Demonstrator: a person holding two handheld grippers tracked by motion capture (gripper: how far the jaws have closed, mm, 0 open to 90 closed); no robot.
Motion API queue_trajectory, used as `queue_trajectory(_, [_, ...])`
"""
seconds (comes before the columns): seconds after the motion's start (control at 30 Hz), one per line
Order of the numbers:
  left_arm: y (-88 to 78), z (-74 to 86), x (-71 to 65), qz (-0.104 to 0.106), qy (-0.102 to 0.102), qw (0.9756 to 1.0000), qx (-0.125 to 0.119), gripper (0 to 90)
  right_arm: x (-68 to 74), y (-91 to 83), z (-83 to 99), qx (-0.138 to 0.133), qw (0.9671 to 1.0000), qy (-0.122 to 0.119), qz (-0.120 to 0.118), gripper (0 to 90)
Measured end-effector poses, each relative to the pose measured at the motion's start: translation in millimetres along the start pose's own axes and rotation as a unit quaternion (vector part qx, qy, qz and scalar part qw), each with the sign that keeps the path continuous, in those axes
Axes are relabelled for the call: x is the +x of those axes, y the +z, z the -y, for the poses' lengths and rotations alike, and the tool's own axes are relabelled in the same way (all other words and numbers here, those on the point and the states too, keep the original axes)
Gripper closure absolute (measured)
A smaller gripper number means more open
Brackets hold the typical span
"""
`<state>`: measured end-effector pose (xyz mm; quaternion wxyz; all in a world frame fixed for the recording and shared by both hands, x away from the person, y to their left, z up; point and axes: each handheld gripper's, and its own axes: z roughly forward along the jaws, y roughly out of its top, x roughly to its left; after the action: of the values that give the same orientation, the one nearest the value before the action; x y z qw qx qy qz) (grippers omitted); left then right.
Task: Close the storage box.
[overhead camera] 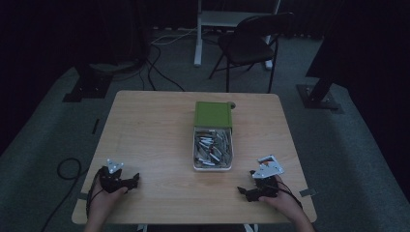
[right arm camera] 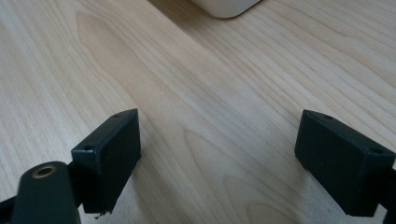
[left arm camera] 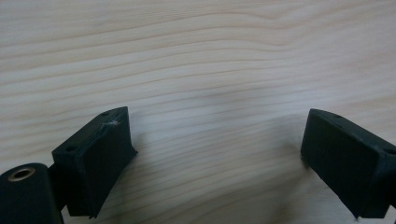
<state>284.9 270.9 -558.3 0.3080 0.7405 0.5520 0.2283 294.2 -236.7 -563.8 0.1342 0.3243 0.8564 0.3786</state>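
Note:
A white box (overhead camera: 212, 166) full of several small metal pieces stands in the middle of the wooden table (overhead camera: 154, 140), with its green lid (overhead camera: 213, 114) lying just behind it. My left gripper (overhead camera: 133, 180) rests near the table's front left corner, jaws wide apart over bare wood (left arm camera: 215, 140). My right gripper (overhead camera: 245, 190) rests near the front right, also open with nothing between its fingers (right arm camera: 217, 149). A rounded white corner of the box (right arm camera: 226, 6) shows at the top of the right gripper view.
A dark folding chair (overhead camera: 251, 41) and a white table leg (overhead camera: 198, 34) stand on the carpet behind the table. Black stand bases (overhead camera: 89, 84) (overhead camera: 319, 94) sit at either side. Cables (overhead camera: 67, 169) lie on the floor at the left.

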Motion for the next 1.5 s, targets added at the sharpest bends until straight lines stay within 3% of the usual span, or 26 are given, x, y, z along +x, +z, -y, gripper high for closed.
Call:
queue_trajectory(0.03, [0.1,-1.8,-6.1,0.015,0.012,0.9998,-0.007,9.5,0.3,0.3,-1.1,-0.001,1.0000,0.003,0.002,13.8])
queue_trajectory(0.23, [-2.4,-6.5,-18.1,0.040,0.039,0.9983,-0.016,9.5,-0.5,-1.3,-3.3,-0.006,1.0000,0.004,0.003,13.5])
queue_trajectory(0.27, [-3.1,-8.1,-24.4,0.048,0.059,0.9970,-0.018,9.5,-0.6,-2.7,-4.1,-0.007,1.0000,-0.003,0.003,13.4])
queue_trajectory(0.3, [-3.1,-8.1,-24.4,0.048,0.059,0.9970,-0.018,9.5,-0.7,-3.3,-4.6,-0.008,1.0000,-0.005,0.003,13.4])
queue_trajectory(0.33, [-3.5,-8.9,-29.8,0.056,0.074,0.9954,-0.023,9.5,-0.7,-3.8,-5.2,-0.010,0.9999,-0.005,0.003,13.5])
queue_trajectory(0.43, [-3.1,-9.7,-36.0,0.072,0.083,0.9937,-0.023,9.5,-0.4,-4.7,-6.3,-0.014,0.9999,-0.005,0.002,13.5])
queue_trajectory(0.47, [-3.2,-10.6,-42.1,0.088,0.099,0.9909,-0.024,9.5,0.3,-5.0,-7.3,-0.016,0.9999,-0.004,-0.001,13.5])
queue_trajectory(0.5, [-3.2,-10.6,-42.1,0.088,0.099,0.9909,-0.024,9.5,0.3,-5.0,-7.3,-0.016,0.9999,-0.004,-0.001,13.5])
queue_trajectory(0.53, [-3.3,-11.9,-47.3,0.098,0.110,0.9888,-0.026,9.5,1.5,-5.6,-8.6,-0.019,0.9998,-0.009,-0.002,13.5])
queue_trajectory(0.63, [-2.7,-13.4,-52.0,0.102,0.121,0.9870,-0.030,9.5,2.2,-6.2,-10.1,-0.023,0.9997,-0.004,-0.004,13.5])
queue_trajectory(0.77, [-1.1,-17.0,-58.7,0.111,0.124,0.9854,-0.035,9.5,2.0,-6.7,-12.8,-0.031,0.9995,0.002,-0.004,13.5])
queue_trajectory(0.8, [-0.5,-19.9,-62.2,0.122,0.120,0.9844,-0.041,9.6,1.6,-6.9,-14.5,-0.034,0.9994,0.005,-0.004,13.4])
queue_trajectory(1.1, [-0.6,-29.9,-78.0,0.134,0.137,0.9796,-0.062,9.5,-2.1,-7.6,-24.7,-0.058,0.9980,0.022,0.008,12.4])
queue_trajectory(1.13, [-0.8,-32.4,-81.8,0.142,0.139,0.9777,-0.069,9.5,-2.7,-7.6,-26.5,-0.060,0.9979,0.021,0.008,12.4])
queue_trajectory(1.27, [0.2,-37.4,-87.9,0.141,0.149,0.9761,-0.072,9.5,-3.7,-8.2,-30.8,-0.067,0.9974,0.022,0.011,12.5])
queue_trajectory(1.5, [2.7,-49.0,-103.2,0.163,0.161,0.9691,-0.092,9.5,-3.6,-7.1,-34.2,-0.072,0.9971,0.021,0.013,12.5])
